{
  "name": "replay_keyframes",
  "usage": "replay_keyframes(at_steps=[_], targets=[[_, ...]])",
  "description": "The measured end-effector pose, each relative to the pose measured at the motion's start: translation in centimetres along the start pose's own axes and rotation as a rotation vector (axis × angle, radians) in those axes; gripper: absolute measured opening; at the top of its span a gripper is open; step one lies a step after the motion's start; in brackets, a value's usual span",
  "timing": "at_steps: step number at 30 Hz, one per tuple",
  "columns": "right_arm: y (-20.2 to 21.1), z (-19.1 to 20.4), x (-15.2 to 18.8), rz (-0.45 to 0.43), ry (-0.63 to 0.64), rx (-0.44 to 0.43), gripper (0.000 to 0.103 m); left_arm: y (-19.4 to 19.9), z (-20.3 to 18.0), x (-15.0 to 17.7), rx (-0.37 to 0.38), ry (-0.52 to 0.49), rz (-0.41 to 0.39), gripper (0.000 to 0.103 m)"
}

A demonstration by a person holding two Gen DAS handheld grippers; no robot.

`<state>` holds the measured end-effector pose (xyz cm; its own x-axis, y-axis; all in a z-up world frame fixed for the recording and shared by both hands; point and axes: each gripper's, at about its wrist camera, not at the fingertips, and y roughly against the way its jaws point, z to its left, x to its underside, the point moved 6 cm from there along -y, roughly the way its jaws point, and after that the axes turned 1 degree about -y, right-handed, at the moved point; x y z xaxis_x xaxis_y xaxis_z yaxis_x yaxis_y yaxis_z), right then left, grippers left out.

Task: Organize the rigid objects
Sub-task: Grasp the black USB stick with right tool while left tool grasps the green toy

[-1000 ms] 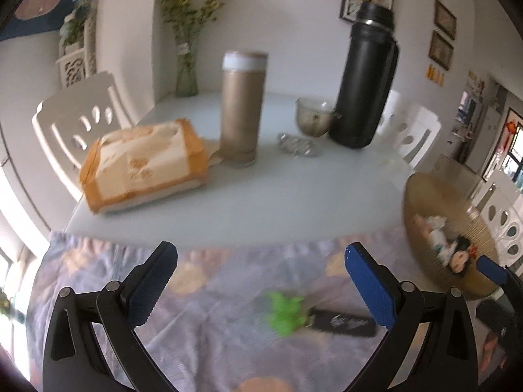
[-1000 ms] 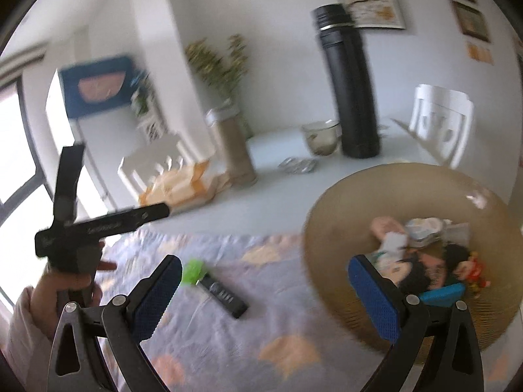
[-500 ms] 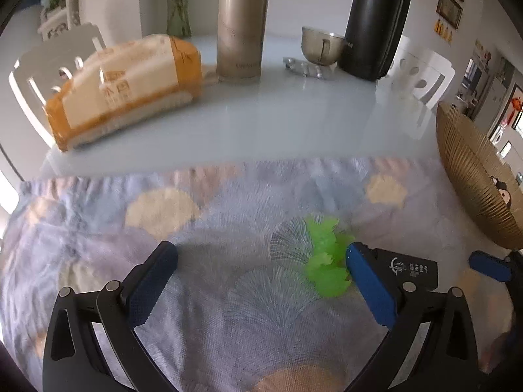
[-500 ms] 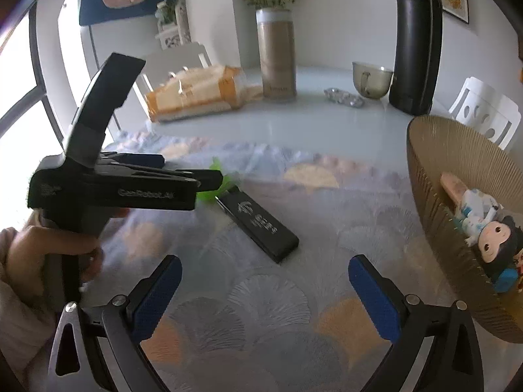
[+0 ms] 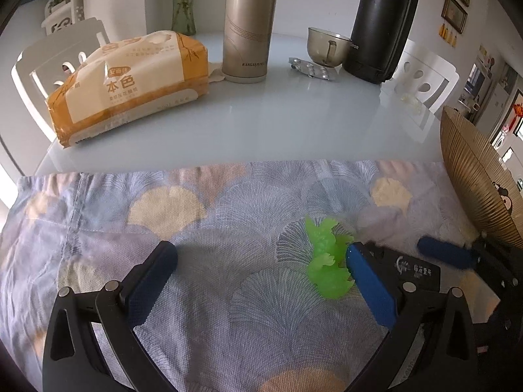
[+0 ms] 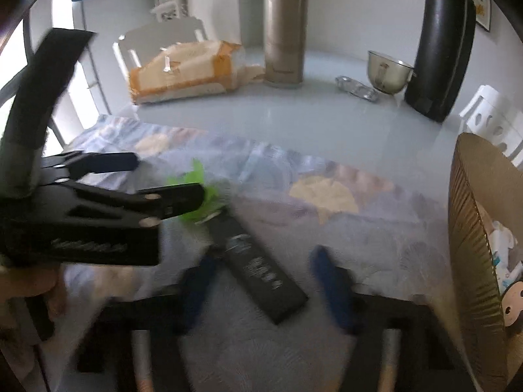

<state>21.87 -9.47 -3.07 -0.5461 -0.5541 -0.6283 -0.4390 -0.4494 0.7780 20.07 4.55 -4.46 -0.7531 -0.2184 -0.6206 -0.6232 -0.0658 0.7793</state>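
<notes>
**A:** State of the left tool (image 5: pixel 261 254)?

**B:** Spread wide, pinching nothing. Hovers low over the patterned cloth (image 5: pixel 196 222), with the right finger hard against the green toy (image 5: pixel 327 268) and the left finger well apart from it. Off-centre for a pinch, so probably worth shifting right before closing.

**A:** And the right tool (image 6: pixel 265 258)?

**B:** Also spread and empty, though blurred. Straddles the black slab (image 6: pixel 261 268), one finger to each side of the long edges. Seemingly lined up across the narrow width, likely for an easier grip on something so flat.

**A:** Whereabouts of toy and slab?

**B:** Both flat on the cloth, near the front of the desk (image 5: pixel 261 124). Toy right at the slab's far end, apparently touching it. Hard to say from either view whether overlapping.

**A:** Reason for the ribbed gold bowl (image 5: pixel 474 176) at the right?

**B:** Most likely the destination. Stands at the cloth's right edge, near the right tool, with small figures (image 6: pixel 510 300) inside.

**A:** Risk?

**B:** Crowding. Two tools close together over two touching things, so a nudge to one probably disturbs the other.

**A:** The rest?

**B:** Tissue pack (image 5: pixel 130 88), tan flask (image 5: pixel 250 26), black thermos (image 5: pixel 382 23), cup (image 5: pixel 327 47) and blister strip (image 5: pixel 312 69), all at the far side of the desk. Well apart from the cloth, out of the way.
</notes>
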Motion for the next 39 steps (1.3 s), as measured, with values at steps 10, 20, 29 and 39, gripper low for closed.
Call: replay_keyframes(at_steps=[10,20,29,39], targets=[[2.2,-2.9,2.1,-0.016,-0.191,0.076,0.025,-0.2,0.1,-0.1,-0.002,-0.001,0.0,0.103],[1.3,-1.8,1.3,-0.002,-0.142,0.089,0.045,-0.5,-0.4,-0.3,-0.016,0.002,0.002,0.103],[1.4,-2.1,1.3,-0.005,-0.153,0.071,0.049,-0.5,-0.4,-0.3,-0.019,0.003,0.002,0.103],[1.4,-2.0,1.4,-0.014,-0.162,0.068,0.024,0.2,-2.7,0.1,0.19,-0.041,-0.025,0.021]])
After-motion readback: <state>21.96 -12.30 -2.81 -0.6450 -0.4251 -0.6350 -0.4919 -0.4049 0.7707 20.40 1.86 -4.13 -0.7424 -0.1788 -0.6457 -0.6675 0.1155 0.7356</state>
